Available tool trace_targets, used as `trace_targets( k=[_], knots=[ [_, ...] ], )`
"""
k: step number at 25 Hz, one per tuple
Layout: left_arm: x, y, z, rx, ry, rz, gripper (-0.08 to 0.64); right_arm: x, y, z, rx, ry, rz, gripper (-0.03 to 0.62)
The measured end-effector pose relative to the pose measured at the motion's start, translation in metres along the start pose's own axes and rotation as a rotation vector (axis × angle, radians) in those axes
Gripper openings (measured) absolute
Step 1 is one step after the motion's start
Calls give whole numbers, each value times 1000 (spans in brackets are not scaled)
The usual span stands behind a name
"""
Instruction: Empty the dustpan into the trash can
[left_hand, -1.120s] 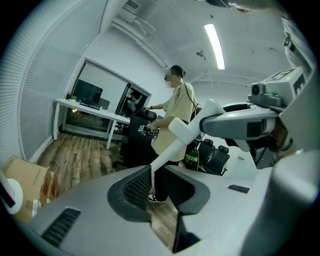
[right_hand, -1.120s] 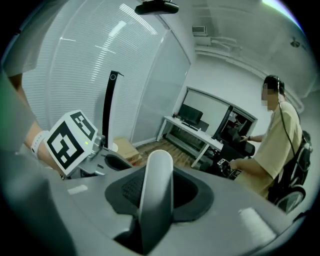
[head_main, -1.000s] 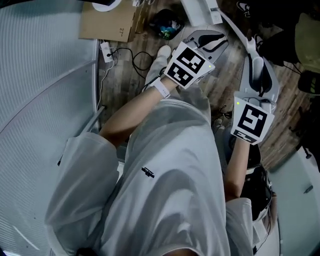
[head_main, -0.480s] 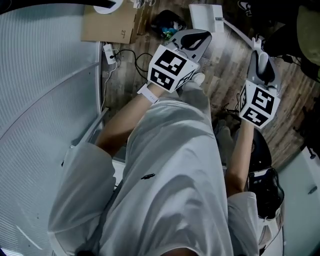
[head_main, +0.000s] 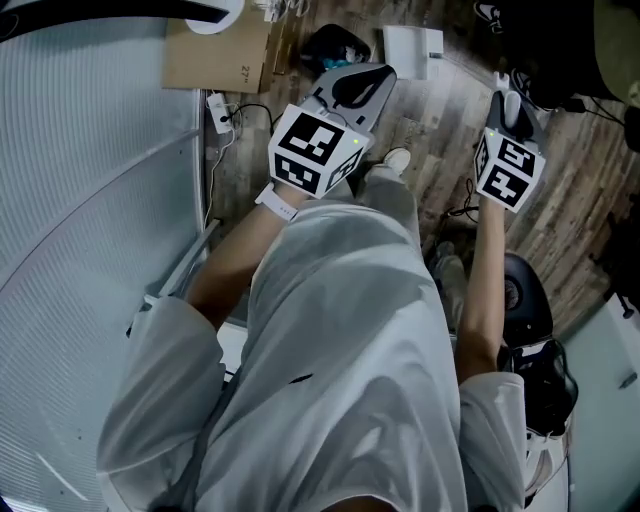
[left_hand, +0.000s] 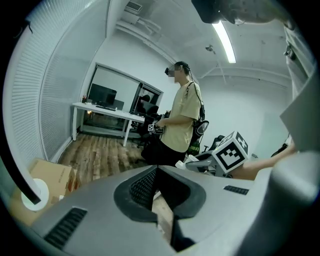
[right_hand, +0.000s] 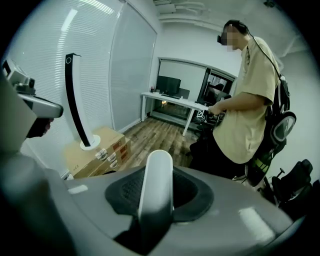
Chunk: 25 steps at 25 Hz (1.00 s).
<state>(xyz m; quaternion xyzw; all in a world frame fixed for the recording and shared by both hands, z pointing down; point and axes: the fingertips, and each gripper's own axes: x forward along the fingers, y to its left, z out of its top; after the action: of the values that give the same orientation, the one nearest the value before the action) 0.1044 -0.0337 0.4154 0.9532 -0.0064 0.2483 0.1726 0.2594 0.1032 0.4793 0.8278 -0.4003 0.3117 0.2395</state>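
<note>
Left gripper (left_hand: 157, 170): jaws pressed together with nothing between them, held out over the wood floor (head_main: 440, 130) to the right of the cardboard box (head_main: 215, 50)
Right gripper (head_main: 508, 105): clamped on a white handle (right_hand: 157, 165) whose rounded end sticks out past the jaws, far right of the cardboard box
Dustpan (head_main: 413, 45): white, well right of the cardboard box, on or just over the floor, cannot tell which, its thin handle running back toward the right gripper
Trash can (head_main: 335, 42): dark, on the floor between the cardboard box and the dustpan, just beyond the left gripper
Second person (right_hand: 245, 110): stands in a yellow shirt, farther into the room than the cardboard box
</note>
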Motion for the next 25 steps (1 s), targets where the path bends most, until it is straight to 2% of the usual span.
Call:
trace_targets(
  k=[4, 13, 20, 25],
  knots=[
    [-1, 9, -3, 23, 20, 2, 8, 22, -3, -14, 19, 37, -12, 120],
    [-8, 19, -7, 19, 42, 21, 7, 68, -7, -49, 49, 113, -30, 120],
    [-10, 23, -8, 20, 49, 6, 8, 89, -9, -73, 76, 153, -51, 121],
    [-10, 22, -8, 26, 47, 2, 8, 94, -22, -75, 75, 156, -58, 126]
  ],
)
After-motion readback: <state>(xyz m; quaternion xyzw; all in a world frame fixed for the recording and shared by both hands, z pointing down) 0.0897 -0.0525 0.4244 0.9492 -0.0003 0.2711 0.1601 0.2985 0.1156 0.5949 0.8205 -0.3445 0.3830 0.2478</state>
